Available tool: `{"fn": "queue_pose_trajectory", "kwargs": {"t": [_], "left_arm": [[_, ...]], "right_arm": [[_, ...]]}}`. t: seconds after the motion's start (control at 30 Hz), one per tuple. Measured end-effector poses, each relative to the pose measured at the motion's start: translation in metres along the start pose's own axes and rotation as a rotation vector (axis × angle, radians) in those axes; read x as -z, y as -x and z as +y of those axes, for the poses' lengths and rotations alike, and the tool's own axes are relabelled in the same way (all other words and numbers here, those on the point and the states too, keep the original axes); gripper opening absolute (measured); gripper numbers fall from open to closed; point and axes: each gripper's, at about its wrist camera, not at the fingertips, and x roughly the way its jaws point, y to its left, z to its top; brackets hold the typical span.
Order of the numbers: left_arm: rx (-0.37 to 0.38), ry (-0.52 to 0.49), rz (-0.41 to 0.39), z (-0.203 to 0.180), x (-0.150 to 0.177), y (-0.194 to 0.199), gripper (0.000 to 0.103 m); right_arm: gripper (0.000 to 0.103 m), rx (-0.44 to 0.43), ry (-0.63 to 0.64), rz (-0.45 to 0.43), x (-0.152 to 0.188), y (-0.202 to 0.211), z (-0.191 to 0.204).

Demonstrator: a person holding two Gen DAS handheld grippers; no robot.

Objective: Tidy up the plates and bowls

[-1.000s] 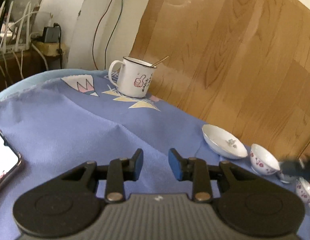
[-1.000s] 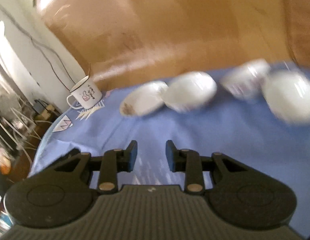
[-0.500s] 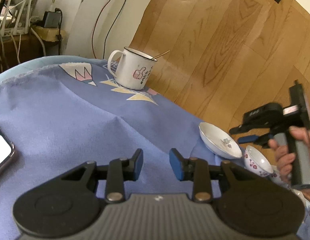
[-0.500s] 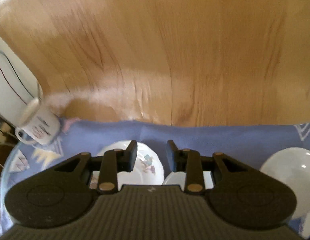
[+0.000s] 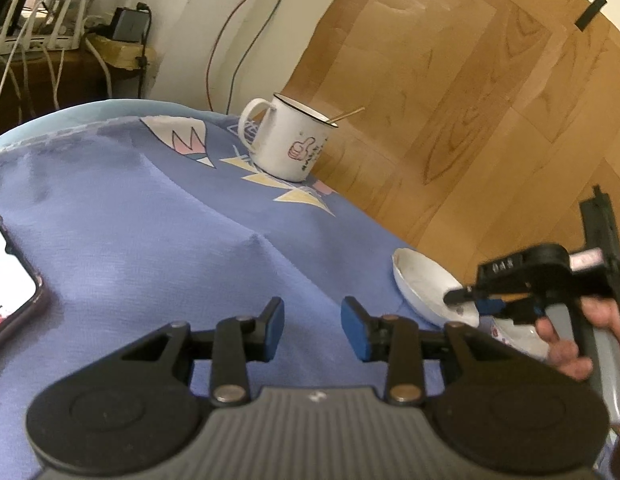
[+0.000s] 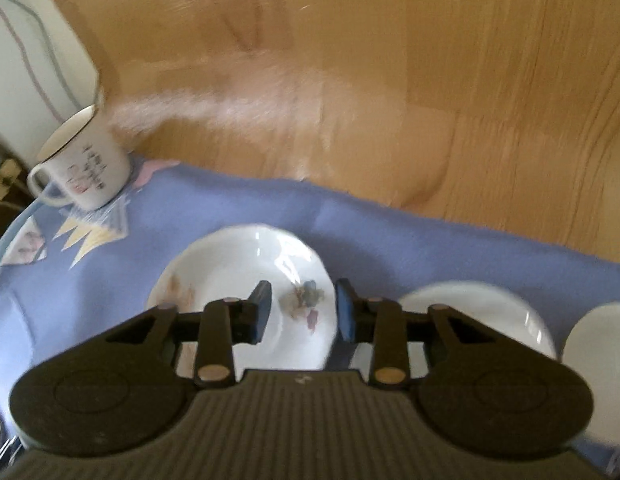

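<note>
A white plate with a small flower print (image 6: 246, 280) lies on the blue cloth, near its far edge. My right gripper (image 6: 304, 312) is open and empty, hovering over the plate's right half. To the plate's right sit a white bowl (image 6: 481, 312) and another white dish (image 6: 597, 352). In the left wrist view the same plate (image 5: 421, 284) is at the right, with the right gripper (image 5: 469, 298) over it and a flowered bowl (image 5: 517, 334) behind. My left gripper (image 5: 311, 326) is open and empty above bare cloth.
A white enamel mug with a thumbs-up print (image 5: 290, 142) and a stick in it stands at the cloth's far edge; it also shows in the right wrist view (image 6: 82, 160). A phone (image 5: 10, 284) lies at the left. Wooden floor (image 5: 469, 100) lies beyond the table edge.
My right gripper has swung in and lowered over the flowered plate, entering the left wrist view. The left gripper has barely moved. Both stay open.
</note>
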Motion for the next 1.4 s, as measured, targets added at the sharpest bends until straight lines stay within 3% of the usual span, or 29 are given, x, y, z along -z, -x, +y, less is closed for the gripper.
{"fn": "queue_pose_trajectory", "kwargs": {"t": [0.13,0.27,0.5,0.63,0.7,0.77,0.87,1.23,1.4], "left_arm": [[-0.003,0.007,-0.003,0.003,-0.003,-0.001,0.033],[-0.008,0.006,-0.011,0.004,-0.005,-0.001,0.034],[-0.011,0.004,-0.013,0.004,-0.006,-0.002,0.035],[-0.017,-0.020,-0.020,0.002,-0.007,-0.003,0.035],[-0.022,-0.032,-0.028,0.001,-0.007,-0.003,0.035],[-0.026,-0.043,-0.034,-0.001,-0.007,-0.003,0.035],[-0.024,-0.055,-0.036,-0.002,-0.007,-0.004,0.035],[0.004,-0.083,-0.014,-0.004,-0.006,-0.007,0.035],[0.032,-0.159,-0.008,-0.015,-0.002,-0.007,0.035]], "right_arm": [[0.018,-0.022,0.014,-0.006,0.016,0.009,0.007],[0.017,-0.077,-0.026,-0.011,0.032,0.023,0.009],[0.019,-0.192,-0.089,0.000,0.066,0.029,0.015],[0.030,-0.219,-0.162,-0.026,0.066,0.022,0.014],[0.030,-0.227,-0.209,-0.049,0.065,0.021,0.015],[0.017,-0.212,-0.224,-0.046,0.066,0.023,0.016],[0.015,-0.270,-0.279,-0.024,0.076,0.028,0.004],[0.013,-0.371,-0.307,-0.044,0.183,0.123,-0.047],[0.007,-0.275,-0.327,-0.130,0.232,0.164,-0.071]]}}
